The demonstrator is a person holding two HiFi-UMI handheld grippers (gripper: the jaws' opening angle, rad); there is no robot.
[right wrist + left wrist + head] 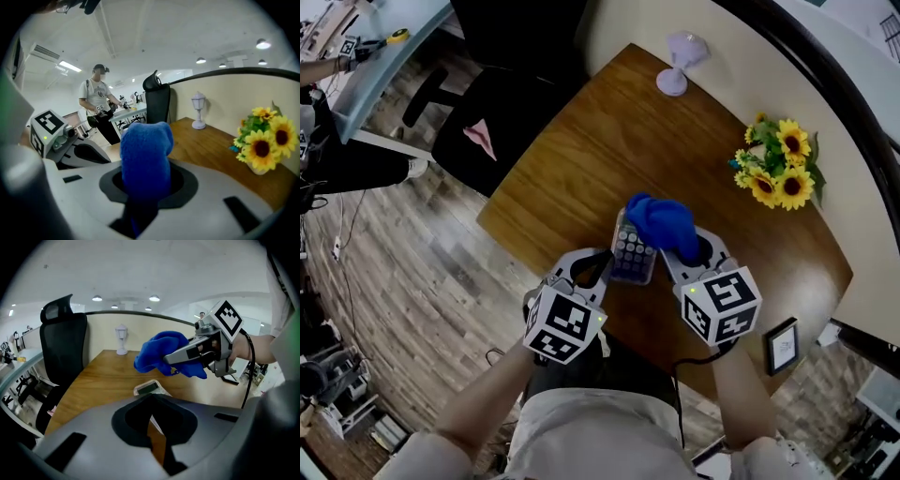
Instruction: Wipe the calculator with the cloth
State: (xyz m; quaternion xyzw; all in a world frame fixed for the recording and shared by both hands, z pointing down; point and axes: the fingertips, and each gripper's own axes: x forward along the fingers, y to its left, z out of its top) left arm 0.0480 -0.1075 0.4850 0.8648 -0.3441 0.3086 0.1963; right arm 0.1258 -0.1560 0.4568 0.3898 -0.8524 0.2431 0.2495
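My left gripper (600, 267) is clamped on the near edge of the calculator (634, 251), holding it over the near side of the table (581, 159). My right gripper (686, 255) pinches the bunched blue cloth (660, 221) just above its keys. The calculator looks light, rigid and slick, so I judge an edge hold suits it, while the soft cloth wants one fold pinched and the wad left free.
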